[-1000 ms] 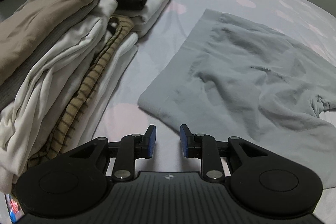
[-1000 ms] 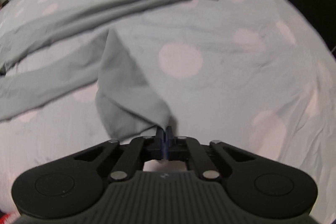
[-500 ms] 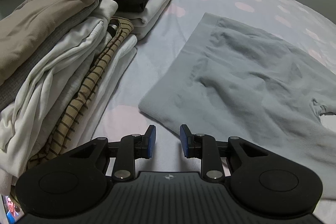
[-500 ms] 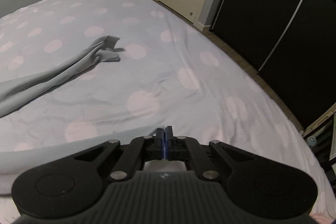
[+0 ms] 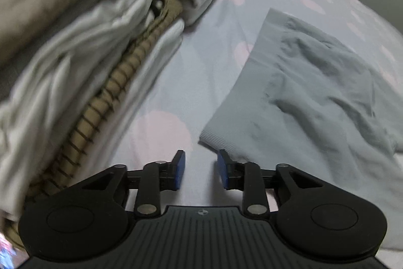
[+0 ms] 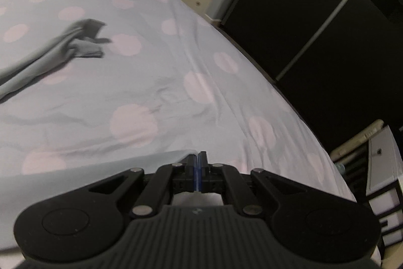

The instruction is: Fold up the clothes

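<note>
Pale grey-green stretch-knit garment [image 5: 314, 92] spread flat on the polka-dot bed sheet [image 5: 201, 59], ribbed waistband corner just ahead of the left hand-held gripper [image 5: 200, 169]. Jaws half apart, just been opening, nothing between them. Right hand-held gripper [image 6: 198, 172] pinched shut on a pale fabric edge at its tips, seemingly a leg of the same garment; other leg end [image 6: 85, 39] lying far off. Stack of folded clothes [image 5: 83, 72] close on the left. Best to take the waistband corner squarely, deep between the pads, keeping clear of that stack.
</note>
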`<state>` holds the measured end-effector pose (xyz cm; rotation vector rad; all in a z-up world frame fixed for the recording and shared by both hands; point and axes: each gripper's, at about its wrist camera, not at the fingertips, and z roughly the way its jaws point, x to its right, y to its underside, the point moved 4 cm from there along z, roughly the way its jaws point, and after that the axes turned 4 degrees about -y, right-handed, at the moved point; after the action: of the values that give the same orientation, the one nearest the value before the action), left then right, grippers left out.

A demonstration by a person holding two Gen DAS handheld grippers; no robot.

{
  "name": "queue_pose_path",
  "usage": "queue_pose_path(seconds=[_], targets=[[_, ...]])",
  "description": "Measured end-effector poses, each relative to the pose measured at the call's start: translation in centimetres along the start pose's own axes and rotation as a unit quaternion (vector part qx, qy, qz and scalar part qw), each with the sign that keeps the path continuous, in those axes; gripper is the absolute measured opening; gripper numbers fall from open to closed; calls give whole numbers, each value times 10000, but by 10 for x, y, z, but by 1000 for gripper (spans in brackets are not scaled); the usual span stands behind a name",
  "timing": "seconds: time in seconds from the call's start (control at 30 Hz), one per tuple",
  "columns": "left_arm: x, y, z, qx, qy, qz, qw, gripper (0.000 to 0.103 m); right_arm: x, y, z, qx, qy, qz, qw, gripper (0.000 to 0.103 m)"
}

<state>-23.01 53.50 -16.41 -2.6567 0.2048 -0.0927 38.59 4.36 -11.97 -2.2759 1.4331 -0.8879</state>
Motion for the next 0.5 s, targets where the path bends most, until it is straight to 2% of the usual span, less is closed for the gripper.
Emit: queue_pose_path(seconds=[0.1, 0.17, 0.27, 0.33, 0.43, 0.5], targets=[[-1, -3, 9, -118, 251, -285, 9992, 49, -6, -4, 9, -38, 11, -63, 10000, 1], [1, -5, 16, -138, 316, -357, 9988, 50, -9, -4, 11, -52, -167, -48, 9998, 5], [4, -9, 25, -152, 403, -440, 9981, 53, -4, -4, 11, -23, -137, 5, 9999, 15], [9, -12, 28, -85, 414, -377, 9984, 53, 5, -5, 10, 34, -127, 109, 9999, 16], [19, -15, 31, 44, 334, -163, 9993, 49, 30, -6, 10, 118, -205, 475, 9986, 24], [25, -16, 30, 140, 268, 10, 9995, 40, 48, -5, 11, 119, -191, 724, 9971, 25]])
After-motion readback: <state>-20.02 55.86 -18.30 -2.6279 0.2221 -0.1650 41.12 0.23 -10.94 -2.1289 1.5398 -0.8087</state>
